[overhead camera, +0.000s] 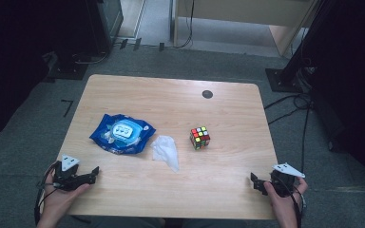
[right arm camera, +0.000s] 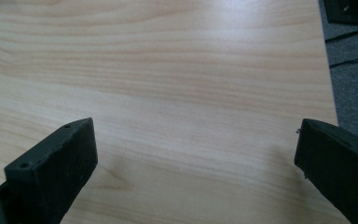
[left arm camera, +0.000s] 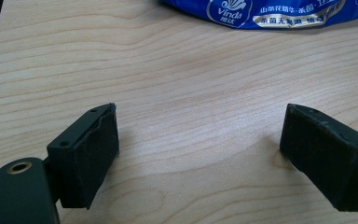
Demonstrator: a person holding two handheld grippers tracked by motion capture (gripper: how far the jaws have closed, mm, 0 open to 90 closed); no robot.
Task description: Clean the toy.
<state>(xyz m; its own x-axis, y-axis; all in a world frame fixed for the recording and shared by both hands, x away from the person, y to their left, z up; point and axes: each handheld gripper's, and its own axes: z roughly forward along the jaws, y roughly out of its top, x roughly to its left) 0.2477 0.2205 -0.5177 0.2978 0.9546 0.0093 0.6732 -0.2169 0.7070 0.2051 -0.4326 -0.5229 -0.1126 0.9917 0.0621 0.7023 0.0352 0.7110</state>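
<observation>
On the table [overhead camera: 218, 190] — one wipes pack [overhead camera: 122, 133], one tissue [overhead camera: 166, 151], one cube [overhead camera: 199, 137].

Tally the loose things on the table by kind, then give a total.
Blue wet-wipe pack: 1
White tissue: 1
Puzzle cube: 1
Total: 3

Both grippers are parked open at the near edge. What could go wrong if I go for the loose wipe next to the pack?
The wipe lies flat and thin on the table, so open jaws may slide over it or scrape the wood. It sits right beside the pack, so the left gripper could nudge the pack. A sweep from the right gripper could knock the cube.
</observation>
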